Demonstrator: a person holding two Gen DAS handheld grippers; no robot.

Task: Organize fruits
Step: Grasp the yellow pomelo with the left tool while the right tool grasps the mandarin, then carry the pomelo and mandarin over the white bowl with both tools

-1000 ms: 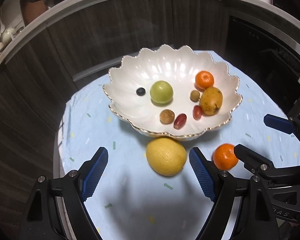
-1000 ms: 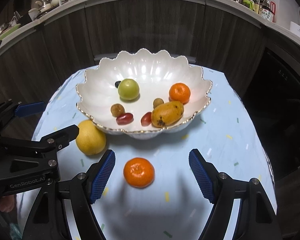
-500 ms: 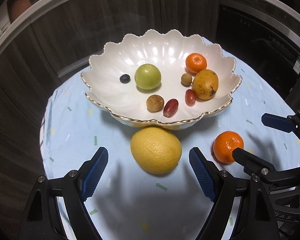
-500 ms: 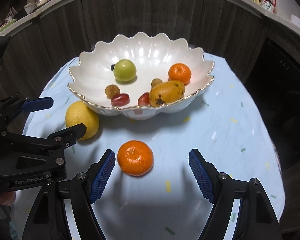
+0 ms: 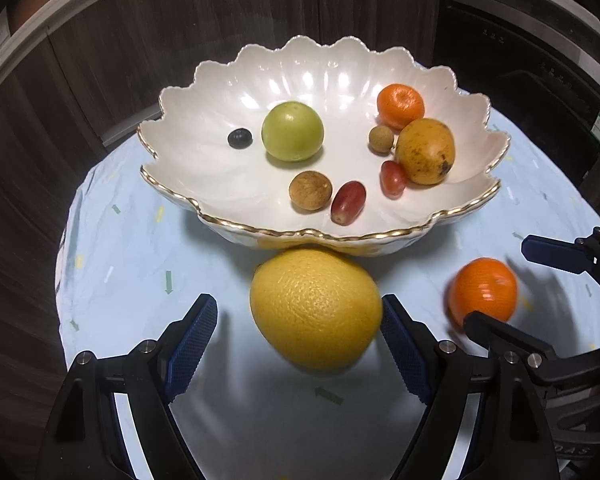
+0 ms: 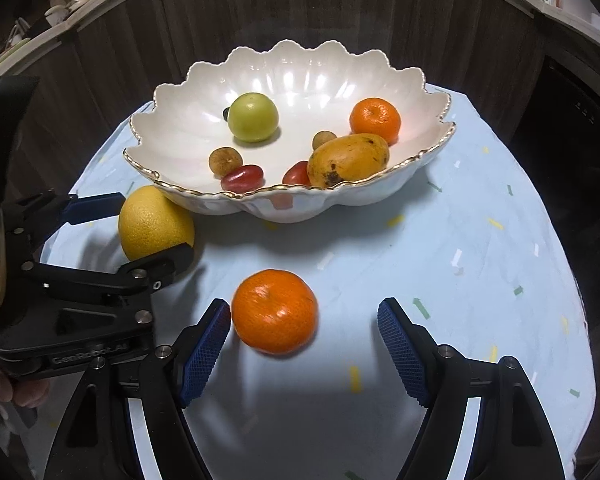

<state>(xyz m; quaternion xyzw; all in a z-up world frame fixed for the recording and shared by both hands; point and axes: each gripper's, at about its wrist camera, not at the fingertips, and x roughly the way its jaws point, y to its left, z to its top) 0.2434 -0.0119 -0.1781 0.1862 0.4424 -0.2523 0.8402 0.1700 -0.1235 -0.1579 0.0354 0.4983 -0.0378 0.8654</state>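
Observation:
A white scalloped bowl (image 5: 204,92) with a gold rim stands on the pale blue tablecloth; it also shows in the right wrist view (image 6: 384,80). It holds a green fruit (image 5: 292,131), a mandarin (image 5: 400,105), a mango (image 5: 425,151) and several small fruits. A large yellow citrus (image 5: 315,308) lies in front of the bowl, between the fingers of my open left gripper (image 5: 300,344), close to the right pad. An orange mandarin (image 6: 275,311) lies on the cloth between the fingers of my open right gripper (image 6: 304,344), close to the left pad.
The round table's edge (image 6: 576,280) drops off on all sides to a dark floor. Dark wooden cabinets (image 5: 220,20) stand behind the table. The two grippers sit side by side; the left gripper shows in the right wrist view (image 6: 100,264).
Both grippers have moved forward and down. The yellow citrus now sits between the left fingers and the mandarin between the right fingers. Both grippers stay open.

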